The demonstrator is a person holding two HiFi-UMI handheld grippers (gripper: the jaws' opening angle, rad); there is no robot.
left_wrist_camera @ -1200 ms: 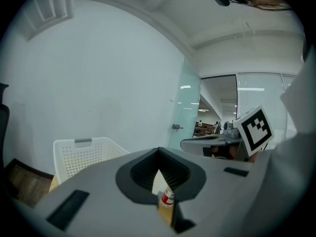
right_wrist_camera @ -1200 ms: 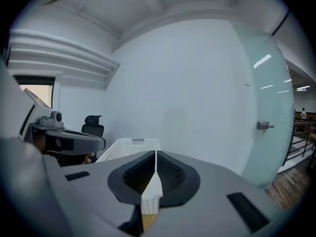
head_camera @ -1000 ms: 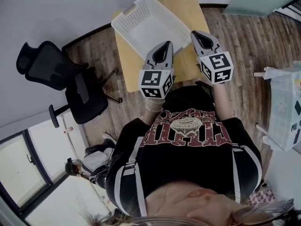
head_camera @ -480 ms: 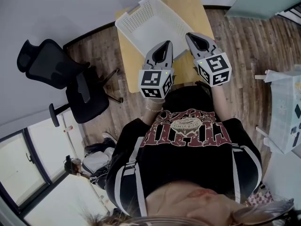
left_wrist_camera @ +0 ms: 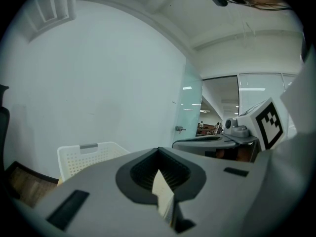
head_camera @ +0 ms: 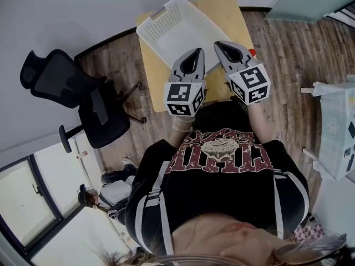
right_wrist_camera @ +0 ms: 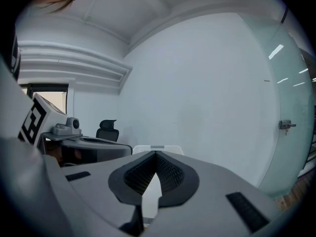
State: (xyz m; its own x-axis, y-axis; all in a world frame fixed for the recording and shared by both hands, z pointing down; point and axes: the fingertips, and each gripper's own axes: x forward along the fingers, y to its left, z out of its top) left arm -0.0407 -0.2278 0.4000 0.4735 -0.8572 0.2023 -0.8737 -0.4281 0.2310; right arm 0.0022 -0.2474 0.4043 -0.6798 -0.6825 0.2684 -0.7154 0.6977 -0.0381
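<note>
Left tool (head_camera: 196,52): clenched on nothing. In its own view the two ribbed pads meet at the tip (left_wrist_camera: 158,150), and only a pale sliver of desk shows through the gap below them.
Right tool (head_camera: 218,44): also closed and empty, tips together (right_wrist_camera: 156,153). It is held level with the other one and leans slightly inward toward it.
Basket (head_camera: 161,19): white and perforated, with nothing in it. It lies at an angle on the desk (head_camera: 224,9) in the upper middle of the head view. Both tools point at its near side from above and neither touches it.
Step in hand: by my reckoning a poised hold. The person has both arms out in front, tools in the air, nothing taken up.
What a next move calls for: any grasp would need the jaws parted first and the tools brought down, since they sit well clear of the desk top.
Around: a small red thing (head_camera: 252,52) on the desk just right of the right tool, too small to name. A black office chair (head_camera: 66,90) stands at the left on the wooden floor (head_camera: 288,49), and a white rack (head_camera: 338,126) is at the right edge.
In the way: little that I can see. The basket's raised wall stands between the tools and its floor, and the two tools are close to each other.
</note>
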